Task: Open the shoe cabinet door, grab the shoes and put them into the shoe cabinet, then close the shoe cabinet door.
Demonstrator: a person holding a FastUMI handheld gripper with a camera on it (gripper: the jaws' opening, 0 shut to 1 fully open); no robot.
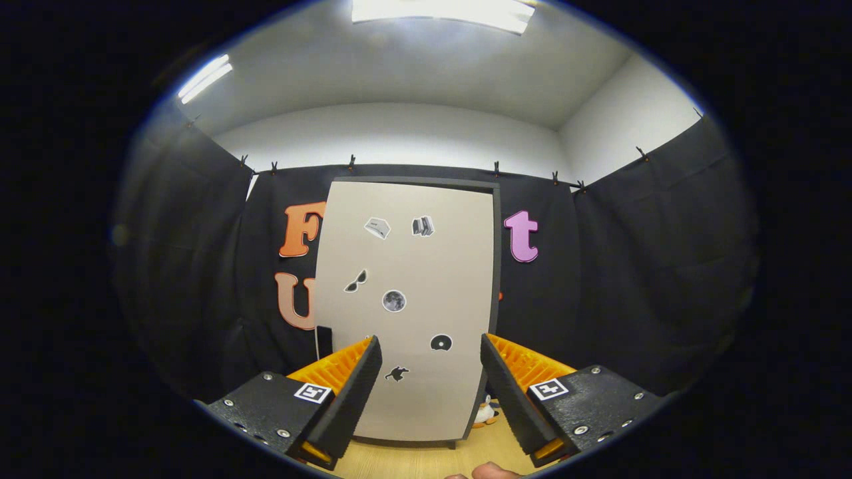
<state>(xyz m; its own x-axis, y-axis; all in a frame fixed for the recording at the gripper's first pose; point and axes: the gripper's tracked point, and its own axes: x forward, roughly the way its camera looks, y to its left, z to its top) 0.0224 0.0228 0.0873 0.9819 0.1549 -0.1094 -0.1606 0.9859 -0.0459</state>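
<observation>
1. Gripper (431,372): jaws stand wide apart, holding nothing. The two fingers (356,392) point forward and slightly upward, level with each other, one on each side of the lower part of the cabinet door.
2. Between the fingers: only open space, with the door face seen through the gap. Neither finger touches the door; whether they are close to it cannot be told.
3. Hand pose: a fingertip (489,471) of the person shows just below the gripper, under the gap between the fingers. The rest of the hand is out of view.
4. Cabinet (496,266): a tall, dark-framed unit standing upright on the floor, straight ahead beyond the fingers. Its dark frame shows along the top and right edge of the door.
5. Door (406,266): a pale, flat panel covering the cabinet front. It looks shut or nearly so; the exact state cannot be told. Several small dark stickers (394,301) are scattered over its face.
6. Shoes (486,412): a small light-coloured object with an orange part sits on the floor just beside the lower right corner of the cabinet, beside the right finger. It may be a shoe; it is too small to confirm.
7. Floor (426,462): light wood, visible below the cabinet and between the fingers.
8. Surroundings: black cloth (632,266) hangs behind and on both sides of the cabinet.
</observation>
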